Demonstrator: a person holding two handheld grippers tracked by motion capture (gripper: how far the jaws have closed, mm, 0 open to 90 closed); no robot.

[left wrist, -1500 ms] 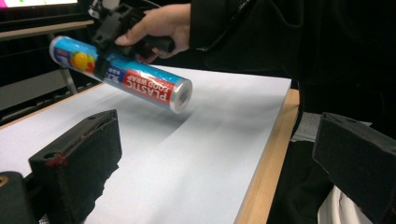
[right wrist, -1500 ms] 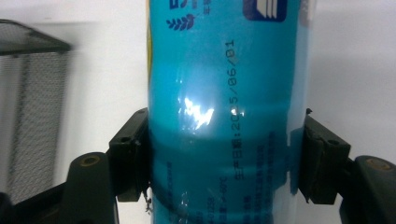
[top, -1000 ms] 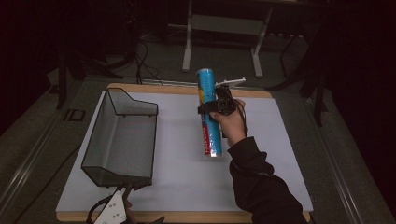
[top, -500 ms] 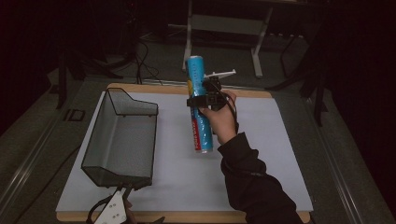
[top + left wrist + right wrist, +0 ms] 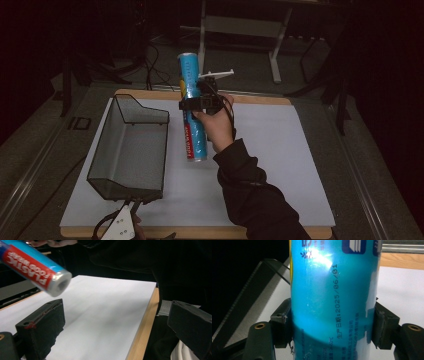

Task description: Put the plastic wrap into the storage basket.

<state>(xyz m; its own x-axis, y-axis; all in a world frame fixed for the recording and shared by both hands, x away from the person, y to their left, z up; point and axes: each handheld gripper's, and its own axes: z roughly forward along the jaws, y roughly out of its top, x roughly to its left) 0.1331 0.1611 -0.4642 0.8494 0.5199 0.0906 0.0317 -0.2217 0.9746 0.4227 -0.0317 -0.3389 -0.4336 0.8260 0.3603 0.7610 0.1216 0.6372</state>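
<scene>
Leftward now, the glossy blue cylindrical roll (image 5: 192, 115) nears the mesh basket (image 5: 131, 145).

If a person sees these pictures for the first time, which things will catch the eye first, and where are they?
First comes the bright blue roll of plastic food wrap, lifted above the middle of the white table and clamped between the jaws of the right gripper. To its left stands the black mesh basket, open at the top. The left gripper rests at the table's near edge, jaws open.
</scene>
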